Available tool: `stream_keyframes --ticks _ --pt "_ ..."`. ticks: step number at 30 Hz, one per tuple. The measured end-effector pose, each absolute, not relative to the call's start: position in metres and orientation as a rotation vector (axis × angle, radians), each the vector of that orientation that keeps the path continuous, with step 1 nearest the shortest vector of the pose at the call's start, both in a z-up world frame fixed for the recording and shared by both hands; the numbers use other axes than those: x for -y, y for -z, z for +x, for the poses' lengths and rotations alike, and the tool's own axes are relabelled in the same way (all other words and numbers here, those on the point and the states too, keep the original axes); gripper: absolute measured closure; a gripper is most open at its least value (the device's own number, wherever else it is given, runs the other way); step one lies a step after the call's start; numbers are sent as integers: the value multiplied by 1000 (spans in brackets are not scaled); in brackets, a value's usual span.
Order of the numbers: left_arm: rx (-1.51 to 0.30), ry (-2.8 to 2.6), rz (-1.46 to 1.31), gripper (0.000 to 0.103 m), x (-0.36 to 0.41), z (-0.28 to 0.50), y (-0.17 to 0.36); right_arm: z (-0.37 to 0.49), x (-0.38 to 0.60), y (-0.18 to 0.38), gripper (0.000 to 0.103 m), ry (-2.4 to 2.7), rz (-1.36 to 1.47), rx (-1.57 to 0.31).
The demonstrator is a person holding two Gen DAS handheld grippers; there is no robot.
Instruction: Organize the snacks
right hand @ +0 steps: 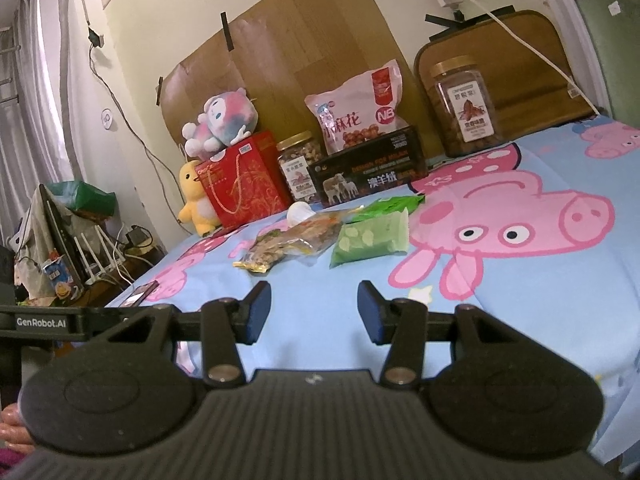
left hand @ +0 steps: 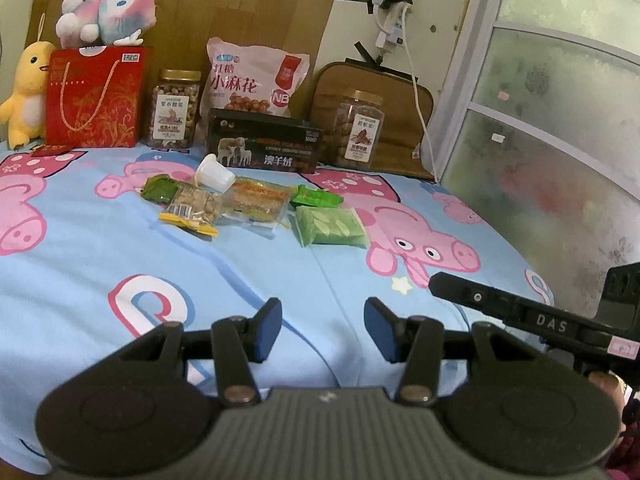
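A bed with a blue cartoon-pig sheet [left hand: 100, 248] is filling the left wrist view, with a taped cardboard sheet standing behind it against the wall. Along the back a red gift bag [left hand: 94, 98], two nut jars, a pink snack bag [left hand: 254, 80] and a dark box [left hand: 266, 146] are lining up. The loose snack packets [left hand: 224, 204] are lying in a cluster mid-bed, with a flat green packet [left hand: 330, 226] at its right end and a tipped white cup [left hand: 216, 174] behind. The left tool [left hand: 322, 330] is hovering low over the near sheet, its blue pads standing partly apart with nothing between them. The cluster is sitting straight ahead and slightly left, well apart, its row running crosswise to the fingers.

In the right wrist view the same bed is stretching away, a cluttered side stand showing at far left. The right tool [right hand: 314, 312] is likewise standing partly open and holding nothing. From here the green packet [right hand: 370, 240] is lying just right of centre (its long side slanting up to the right), and it is the nearest item, so the right hand seems better placed for it, the left for the nut packets [right hand: 280, 250].
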State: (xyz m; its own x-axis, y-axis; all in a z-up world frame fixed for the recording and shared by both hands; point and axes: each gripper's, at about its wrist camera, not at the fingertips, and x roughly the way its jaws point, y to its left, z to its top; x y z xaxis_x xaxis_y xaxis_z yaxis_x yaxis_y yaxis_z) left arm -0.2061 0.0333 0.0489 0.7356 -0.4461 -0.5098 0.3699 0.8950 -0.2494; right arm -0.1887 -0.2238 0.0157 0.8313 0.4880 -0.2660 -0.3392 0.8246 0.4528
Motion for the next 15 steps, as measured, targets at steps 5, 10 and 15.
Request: stream_keyframes --ticks 5,10,15 --pt "-585 444 -156 48 -39 -202 -52 -188 223 -16 52 -448 403 -386" --pt "-583 459 -158 46 -36 -186 -57 -186 226 -15 52 -433 390 -382" --pt "-594 472 -110 46 -25 -164 -61 -172 238 -10 52 -394 417 -409"
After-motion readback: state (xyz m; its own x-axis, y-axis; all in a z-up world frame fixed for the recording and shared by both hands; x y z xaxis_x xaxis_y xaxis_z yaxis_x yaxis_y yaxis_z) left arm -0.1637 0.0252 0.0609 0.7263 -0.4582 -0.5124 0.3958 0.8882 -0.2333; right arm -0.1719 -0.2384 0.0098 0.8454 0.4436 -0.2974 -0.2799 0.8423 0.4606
